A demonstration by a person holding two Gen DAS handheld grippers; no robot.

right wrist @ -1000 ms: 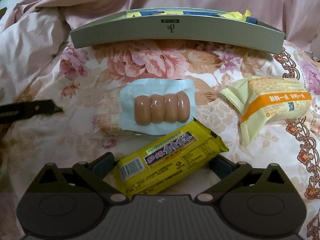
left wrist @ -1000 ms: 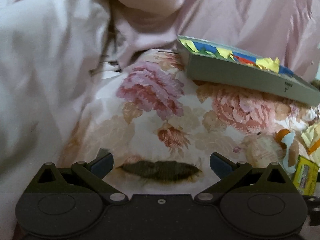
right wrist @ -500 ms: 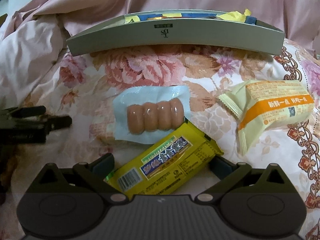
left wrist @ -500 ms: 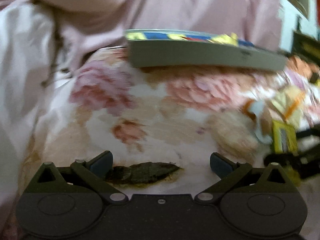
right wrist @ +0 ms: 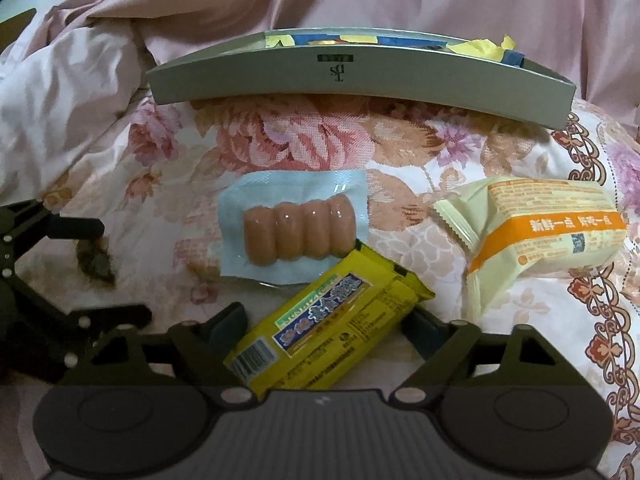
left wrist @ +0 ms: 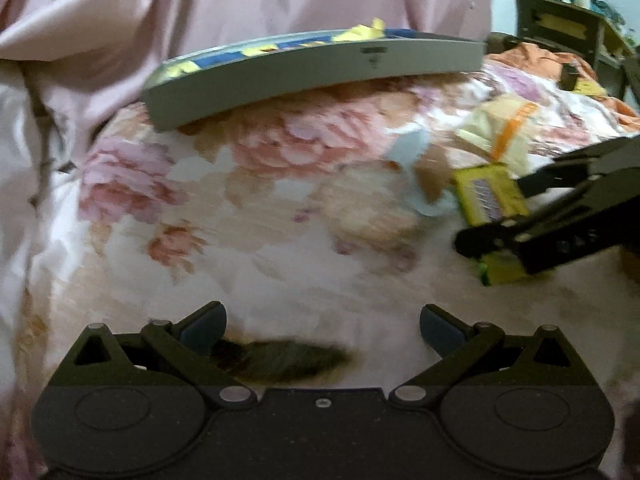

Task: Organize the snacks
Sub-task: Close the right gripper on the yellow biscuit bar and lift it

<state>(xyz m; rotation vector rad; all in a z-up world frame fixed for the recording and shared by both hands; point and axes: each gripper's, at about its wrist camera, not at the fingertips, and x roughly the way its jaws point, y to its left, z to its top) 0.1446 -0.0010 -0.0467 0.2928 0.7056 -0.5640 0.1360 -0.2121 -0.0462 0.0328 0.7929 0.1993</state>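
Right jaws narrowed around yellow packet (right wrist: 328,324), apparently touching.

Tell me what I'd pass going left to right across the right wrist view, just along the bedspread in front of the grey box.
Left tongs at the edge → sausage pack → yellow snack bar, lying between the right tongs → pale wrapper with the orange band.

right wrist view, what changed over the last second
The right gripper jaws have just been closing around the yellow snack bar, not visibly pinching it yet. The left gripper came in from the left edge. The sausage pack, cream pastry bag and grey box stayed put.
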